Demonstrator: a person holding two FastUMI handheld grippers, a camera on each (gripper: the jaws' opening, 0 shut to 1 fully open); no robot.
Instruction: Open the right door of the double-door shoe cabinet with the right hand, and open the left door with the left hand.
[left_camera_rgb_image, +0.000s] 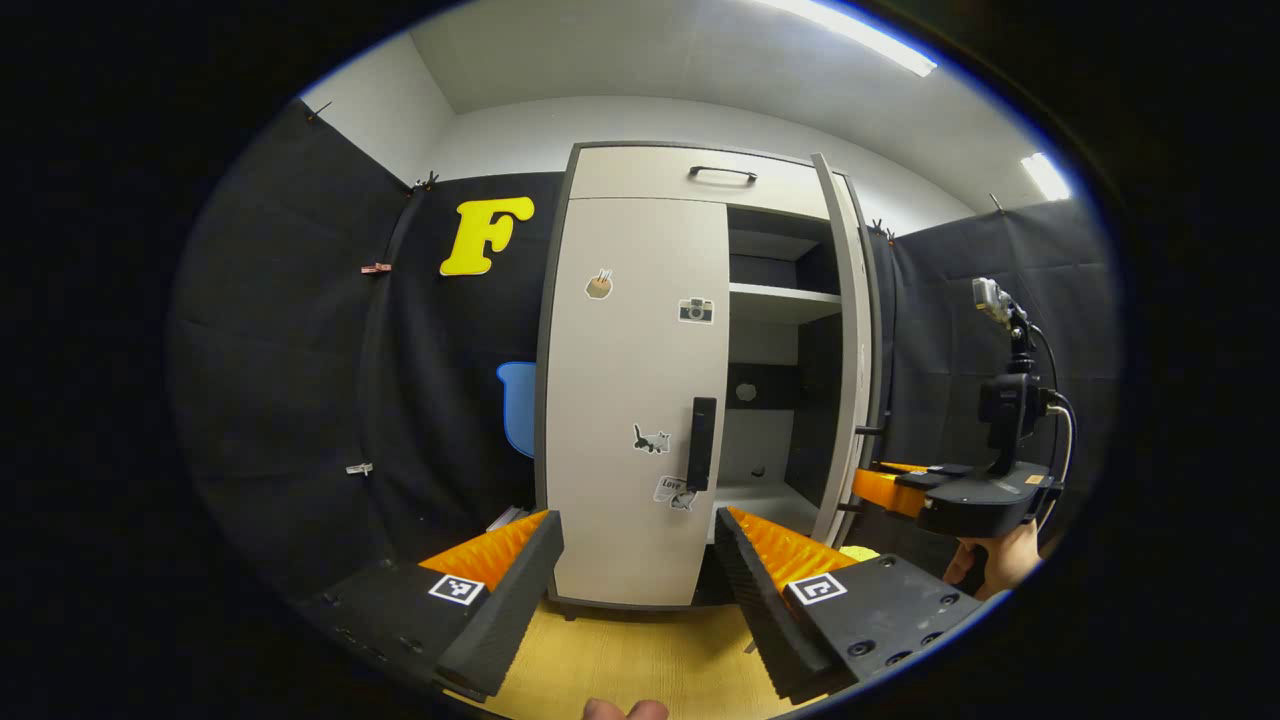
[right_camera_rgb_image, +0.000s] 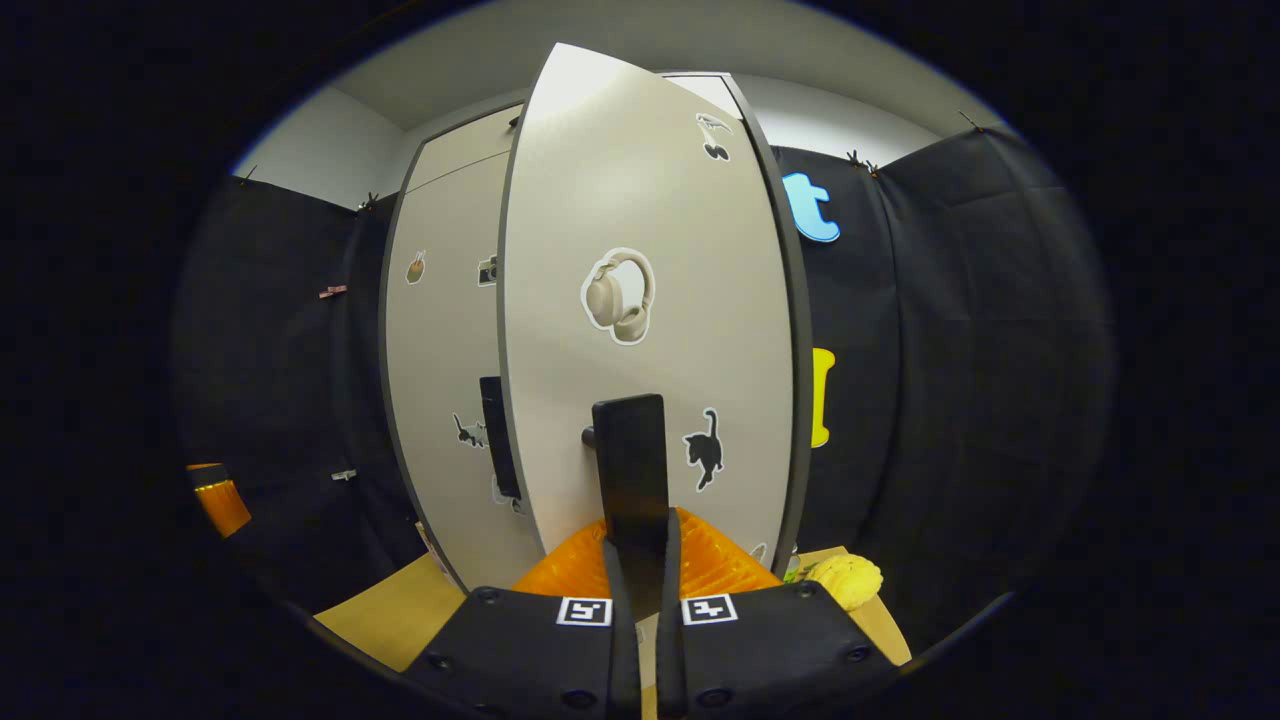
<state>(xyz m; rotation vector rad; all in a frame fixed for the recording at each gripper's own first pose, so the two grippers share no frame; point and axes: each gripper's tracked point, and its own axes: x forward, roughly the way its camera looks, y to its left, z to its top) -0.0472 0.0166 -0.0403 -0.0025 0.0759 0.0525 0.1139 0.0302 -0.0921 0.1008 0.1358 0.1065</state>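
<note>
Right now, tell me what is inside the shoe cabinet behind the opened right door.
Through the gap past the right door, bare shelves and a dark back panel show. The closed left door hides that half.

The cabinet (left_camera_rgb_image: 700, 380) stands on the floor (left_camera_rgb_image: 640, 655) against the wall. Its left door (left_camera_rgb_image: 635, 400) is flush; its right door (right_camera_rgb_image: 650, 330) stands out forward, its handle (right_camera_rgb_image: 630, 470) between the right gripper (right_camera_rgb_image: 640, 560) fingers.

I see an evenly bright booth, two ceiling light strips (left_camera_rgb_image: 860, 35) blown out to white glare, soft sheen on the open right door (right_camera_rgb_image: 640, 300), strong fisheye bending at edges, sharp focus throughout, faint shadows inside the cabinet (left_camera_rgb_image: 780, 380).
</note>
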